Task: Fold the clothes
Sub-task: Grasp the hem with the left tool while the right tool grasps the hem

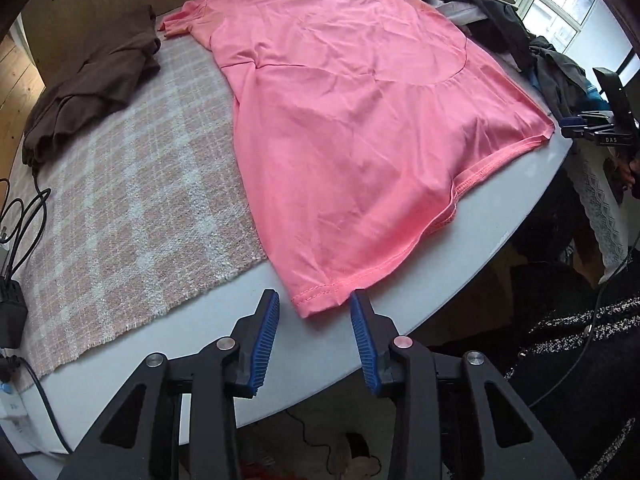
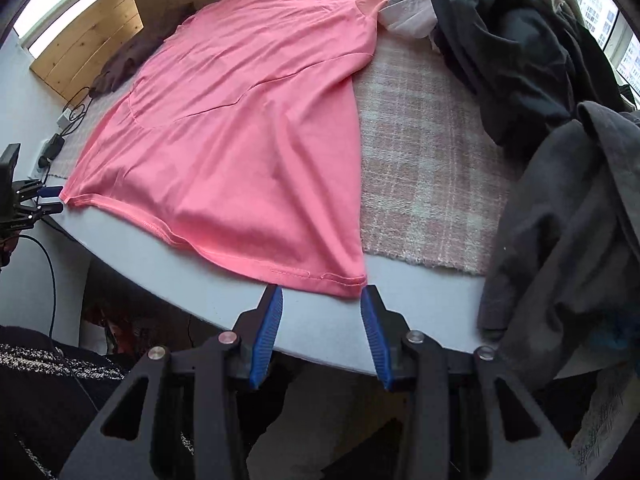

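A pink T-shirt (image 1: 352, 120) lies spread flat across the table, with its hem at the near edge. In the left wrist view my left gripper (image 1: 315, 296) stands open, and the shirt's near-left hem corner (image 1: 316, 304) lies between its blue fingertips (image 1: 272, 308) without being pinched. In the right wrist view my right gripper (image 2: 322, 290) is open too. The shirt's (image 2: 248, 128) other hem corner (image 2: 352, 280) sits just inside its right pad. Each gripper also shows small in the other view: the right gripper (image 1: 576, 124) and the left gripper (image 2: 50, 200), each at its end of the hem.
A plaid cloth (image 1: 132, 200) covers the grey table (image 1: 224, 320) under the shirt. A brown garment (image 1: 92, 80) lies at the far left. A pile of dark clothes (image 2: 540, 80) fills the right side. Cables and a power adapter (image 1: 12, 308) sit at the left edge. The person's dark speckled clothing (image 1: 580, 340) is close below.
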Tool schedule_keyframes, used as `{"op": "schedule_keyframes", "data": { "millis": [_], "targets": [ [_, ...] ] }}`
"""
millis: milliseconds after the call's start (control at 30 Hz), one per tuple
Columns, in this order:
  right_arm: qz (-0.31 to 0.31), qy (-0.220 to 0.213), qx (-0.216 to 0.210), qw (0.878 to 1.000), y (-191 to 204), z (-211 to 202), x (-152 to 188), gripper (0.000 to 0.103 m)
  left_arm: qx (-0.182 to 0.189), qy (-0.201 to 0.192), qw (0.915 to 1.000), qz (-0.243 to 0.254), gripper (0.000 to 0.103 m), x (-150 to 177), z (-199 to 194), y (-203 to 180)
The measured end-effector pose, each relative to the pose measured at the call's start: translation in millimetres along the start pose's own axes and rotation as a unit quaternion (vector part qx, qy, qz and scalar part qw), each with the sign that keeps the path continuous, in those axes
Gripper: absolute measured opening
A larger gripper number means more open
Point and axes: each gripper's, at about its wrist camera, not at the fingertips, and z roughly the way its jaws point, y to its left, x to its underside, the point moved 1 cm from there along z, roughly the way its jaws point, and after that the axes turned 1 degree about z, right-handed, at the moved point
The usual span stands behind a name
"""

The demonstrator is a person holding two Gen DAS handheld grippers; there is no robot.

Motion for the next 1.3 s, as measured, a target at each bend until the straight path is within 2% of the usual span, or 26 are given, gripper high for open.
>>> {"op": "schedule_keyframes", "data": {
  "millis": [167,300,333,367,400,467,533,567,633,667,700,733,767,833,867,933,1033,1100,1167,1300],
  "targets": [
    [-0.012,0.005,0.022,1.000,-6.7,4.1,1.0,0.040,0.012,-0.006,0.9998,-0.018,0.009,-7.8,3.2,1.5],
    [-0.016,0.012,0.015,1.000,-13.2,12.3,-4.1,0.038,0.013,-0.020,0.9994,-0.026,0.005,-13.4,0.1,2.0],
    [-0.018,0.012,0.011,1.000,-13.8,13.6,-4.7,0.033,0.012,-0.026,0.9992,-0.027,0.004,-14.9,-1.6,1.8],
    [-0.015,0.013,0.004,1.000,-13.4,13.9,-5.6,0.013,0.008,-0.034,0.9990,-0.027,0.004,-17.2,-6.0,2.1],
    [-0.012,0.013,-0.003,1.000,-12.8,14.1,-6.6,0.002,0.005,-0.043,0.9987,-0.028,0.004,-19.4,-10.5,2.5],
    [0.014,0.011,-0.046,0.999,-13.1,9.5,-8.9,0.002,0.001,-0.043,0.9984,-0.036,0.004,-20.5,-23.4,7.4],
    [0.052,-0.012,-0.104,0.993,-16.3,-7.3,-11.0,0.002,-0.011,-0.045,0.9978,-0.049,0.003,-17.4,-44.1,17.3],
    [0.085,-0.032,-0.135,0.987,-23.6,-19.4,-9.8,0.002,-0.015,-0.049,0.9972,-0.054,0.003,-18.3,-57.0,19.6],
    [0.155,-0.072,-0.199,0.965,-40.2,-44.9,-6.5,0.002,-0.030,-0.061,0.9962,-0.055,0.003,-14.6,-86.2,23.6],
    [0.188,-0.093,-0.222,0.952,-51.1,-55.1,-0.8,0.002,-0.038,-0.065,0.9958,-0.052,0.003,-14.1,-98.7,22.9],
    [0.215,-0.103,-0.228,0.944,-63.4,-58.6,8.0,0.002,-0.033,-0.062,0.9966,-0.044,0.003,-14.6,-99.0,16.5],
    [0.240,-0.111,-0.231,0.936,-75.8,-61.1,17.2,0.002,-0.028,-0.058,0.9973,-0.037,0.003,-15.1,-99.1,10.1],
    [0.259,-0.106,-0.216,0.935,-87.9,-57.8,27.3,0.002,-0.027,-0.042,0.9985,-0.024,0.003,-13.6,-87.2,3.9],
    [0.298,-0.077,-0.207,0.929,-97.6,-35.1,39.4,0.002,-0.025,-0.010,0.9996,0.001,0.003,-10.6,-63.5,-8.2],
    [0.311,-0.063,-0.206,0.926,-99.0,-24.2,42.8,0.002,-0.025,-0.001,0.9997,-0.007,0.003,-9.7,-57.2,-5.7],
    [0.298,-0.046,-0.200,0.932,-89.2,-17.1,38.1,0.002,-0.025,0.009,0.9994,-0.022,0.003,-8.6,-53.0,1.0],
    [0.261,-0.063,-0.228,0.936,-66.4,-32.2,25.5,0.002,-0.052,-0.004,0.9984,-0.023,0.003,-7.8,-78.7,10.7],
    [0.251,-0.067,-0.225,0.939,-64.9,-38.9,24.7,0.002,-0.073,-0.004,0.9971,-0.023,0.003,-6.6,-88.0,15.7],
    [0.242,-0.070,-0.220,0.942,-64.4,-45.0,24.4,0.002,-0.070,-0.001,0.9974,-0.019,0.003,-8.3,-77.6,14.2],
    [0.290,-0.031,-0.188,0.938,-87.6,-18.5,40.0,0.002,-0.053,0.032,0.9980,0.013,0.003,-7.5,-34.3,-6.0]
  ]
}}
